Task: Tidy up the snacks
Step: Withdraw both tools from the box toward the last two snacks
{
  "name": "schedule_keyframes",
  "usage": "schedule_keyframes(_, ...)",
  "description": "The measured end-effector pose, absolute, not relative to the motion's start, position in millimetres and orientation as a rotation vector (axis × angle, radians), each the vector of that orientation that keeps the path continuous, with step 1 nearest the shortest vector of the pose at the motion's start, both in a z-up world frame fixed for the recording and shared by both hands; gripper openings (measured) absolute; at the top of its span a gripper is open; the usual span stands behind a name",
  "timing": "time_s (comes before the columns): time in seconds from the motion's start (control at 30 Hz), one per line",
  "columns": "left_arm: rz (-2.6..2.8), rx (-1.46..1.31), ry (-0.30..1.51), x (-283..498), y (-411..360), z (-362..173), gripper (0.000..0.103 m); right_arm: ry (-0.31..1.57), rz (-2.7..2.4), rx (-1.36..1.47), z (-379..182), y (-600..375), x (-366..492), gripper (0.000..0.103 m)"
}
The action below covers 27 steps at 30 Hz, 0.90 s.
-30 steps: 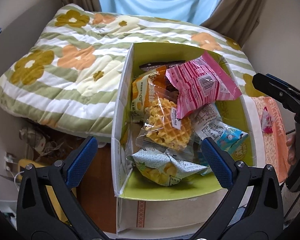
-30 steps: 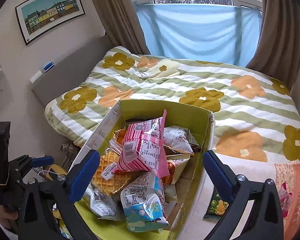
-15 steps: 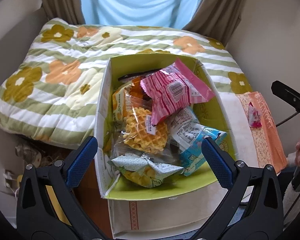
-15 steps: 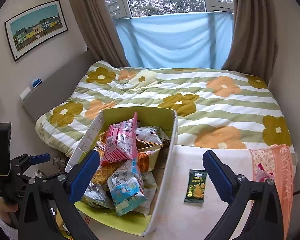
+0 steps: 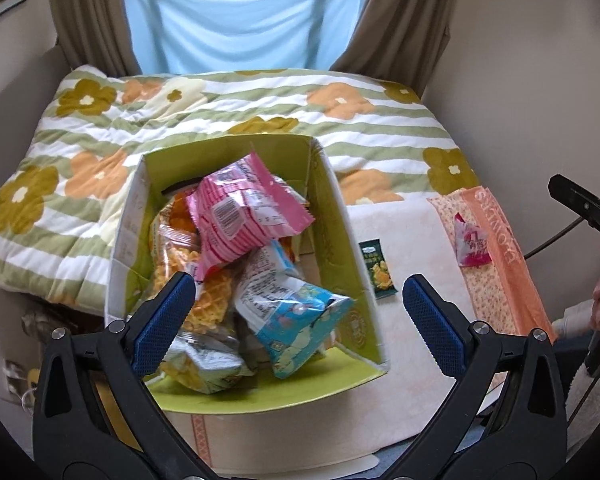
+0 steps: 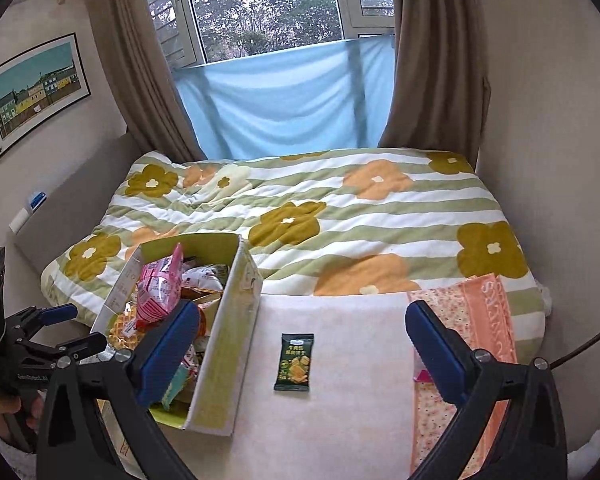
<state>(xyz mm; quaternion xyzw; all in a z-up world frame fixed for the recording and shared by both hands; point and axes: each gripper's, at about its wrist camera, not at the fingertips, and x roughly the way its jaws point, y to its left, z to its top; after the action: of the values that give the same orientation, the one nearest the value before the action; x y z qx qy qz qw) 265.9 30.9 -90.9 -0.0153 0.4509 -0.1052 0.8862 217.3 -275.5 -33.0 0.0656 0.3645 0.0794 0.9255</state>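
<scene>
**Both tongs spread and empty; snack box at left, two packets loose outside it**

Left tongs [image 5: 298, 312]: jaws spread wide, nothing between them, hovering above the near end of the snack box [image 5: 342, 220]. Right tongs [image 6: 300, 346]: jaws likewise spread, empty, held above the white mat [image 6: 340, 420].

Box: open-topped, green inside, standing at the foot of the bed on the white mat's left edge. It is heaped with packets. Pink striped packet [image 5: 244, 216] lies on top, towards 12 o'clock of the pile. Blue-and-white packet [image 5: 296, 316] at 5 o'clock of it. Waffle packet [image 5: 212, 300] under the pink one, at 7 o'clock. Grey-green packet [image 5: 204, 364] at the near end of the box.

Outside the box: dark green cracker packet [image 6: 295, 361] flat on the mat, just beside the box's right wall, not touching. Small pink packet [image 5: 471, 245] at 3 o'clock on the orange floral towel [image 6: 488, 312], well apart from the box.

Floral quilt [image 6: 320, 216] covers the bed beyond.
</scene>
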Motion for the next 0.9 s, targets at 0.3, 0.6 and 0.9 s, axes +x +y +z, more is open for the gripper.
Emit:
schedule_keyframes(0.3, -0.176, -0.057, 0.951, 269.0, -48.5, -95.9, 0.103, 0.78, 0.179, 0.137, -42.8, -350.5, 229.3, 0.103)
schedule_keyframes(0.6, -0.118, -0.083, 0.98, 281.4, -115.8, -111.4, 0.103, 0.842, 0.208, 0.123, -70.3, -403.1, 254.6, 0.103)
schedule_keyframes(0.9, -0.043, -0.081, 1.031, 289.3, -154.6, -172.3, 0.103, 0.947, 0.243, 0.163, -124.9, -425.2, 276.7, 0.103)
